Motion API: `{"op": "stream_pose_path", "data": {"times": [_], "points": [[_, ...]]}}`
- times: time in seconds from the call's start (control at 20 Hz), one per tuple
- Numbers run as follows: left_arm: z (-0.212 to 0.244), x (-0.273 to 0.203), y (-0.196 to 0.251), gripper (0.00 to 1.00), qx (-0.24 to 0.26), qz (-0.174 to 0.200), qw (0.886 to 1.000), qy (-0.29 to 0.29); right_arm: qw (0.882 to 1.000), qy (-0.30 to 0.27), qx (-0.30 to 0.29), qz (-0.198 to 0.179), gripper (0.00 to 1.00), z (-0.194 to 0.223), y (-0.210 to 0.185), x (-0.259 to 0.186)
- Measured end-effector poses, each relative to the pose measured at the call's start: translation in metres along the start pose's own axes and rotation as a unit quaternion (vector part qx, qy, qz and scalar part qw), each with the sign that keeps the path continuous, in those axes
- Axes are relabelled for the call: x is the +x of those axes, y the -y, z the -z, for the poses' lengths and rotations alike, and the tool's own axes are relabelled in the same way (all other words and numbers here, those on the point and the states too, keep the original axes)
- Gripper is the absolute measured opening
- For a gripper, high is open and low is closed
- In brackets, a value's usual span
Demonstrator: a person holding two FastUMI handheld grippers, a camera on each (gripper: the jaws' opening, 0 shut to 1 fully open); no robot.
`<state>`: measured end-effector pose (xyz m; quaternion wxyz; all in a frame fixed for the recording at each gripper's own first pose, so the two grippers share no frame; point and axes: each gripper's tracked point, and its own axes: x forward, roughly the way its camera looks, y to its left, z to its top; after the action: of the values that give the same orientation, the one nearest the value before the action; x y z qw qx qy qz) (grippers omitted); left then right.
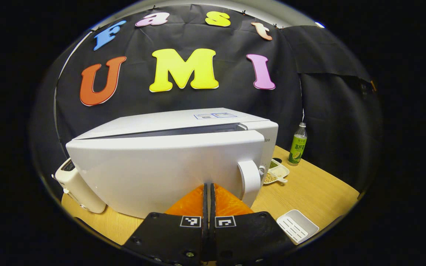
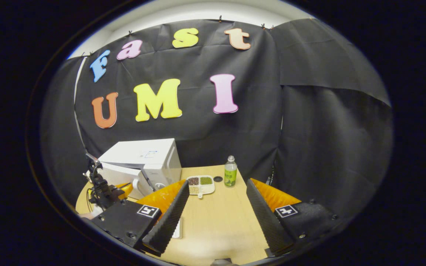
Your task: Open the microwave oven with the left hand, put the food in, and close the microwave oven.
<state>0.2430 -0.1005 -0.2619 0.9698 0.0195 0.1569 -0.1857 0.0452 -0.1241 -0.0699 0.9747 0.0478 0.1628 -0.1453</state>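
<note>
The microwave (image 1: 168,162) door is barely ajar — left tongs (image 1: 208,186) pressed together, empty, near its handle (image 1: 249,179). Right tongs (image 2: 216,195) gape wide over the worktop (image 2: 220,221); food tray (image 2: 200,184) waits beside the oven.

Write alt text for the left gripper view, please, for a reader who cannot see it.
A white microwave stands close ahead on a wooden table, its door slightly ajar, with the left gripper shut just before the door, left of its handle. To the right lie a divided dish of grains, a green-labelled bottle and a white tray; a white appliance stands left.
</note>
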Motion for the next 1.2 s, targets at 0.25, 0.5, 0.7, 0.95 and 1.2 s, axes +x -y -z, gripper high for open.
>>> {"op": "stream_pose_path", "data": {"times": [0.25, 0.5, 0.7, 0.95, 1.2], "points": [[-0.005, 0.017, -0.003, 0.00, 0.006, -0.009, 1.000, -0.002, 1.000, -0.007, 0.001, 0.011, 0.99, 0.004, 0.007, 0.001], [-0.006, 0.019, -0.003, 0.10, 0.004, -0.020, 1.000, 0.001, 1.000, -0.010, -0.001, 0.011, 0.99, 0.005, 0.007, 0.002], [-0.003, 0.031, 0.007, 0.10, -0.053, -0.021, 0.998, -0.019, 1.000, -0.007, -0.003, -0.002, 0.99, 0.003, -0.004, 0.004], [0.001, 0.013, -0.001, 0.00, -0.043, -0.043, 0.998, -0.031, 1.000, 0.002, -0.014, -0.027, 0.99, 0.000, -0.023, 0.001], [-0.002, -0.016, -0.016, 0.65, -0.031, -0.059, 0.997, -0.038, 0.999, 0.010, -0.018, -0.047, 0.99, 0.000, -0.037, 0.002]]}}
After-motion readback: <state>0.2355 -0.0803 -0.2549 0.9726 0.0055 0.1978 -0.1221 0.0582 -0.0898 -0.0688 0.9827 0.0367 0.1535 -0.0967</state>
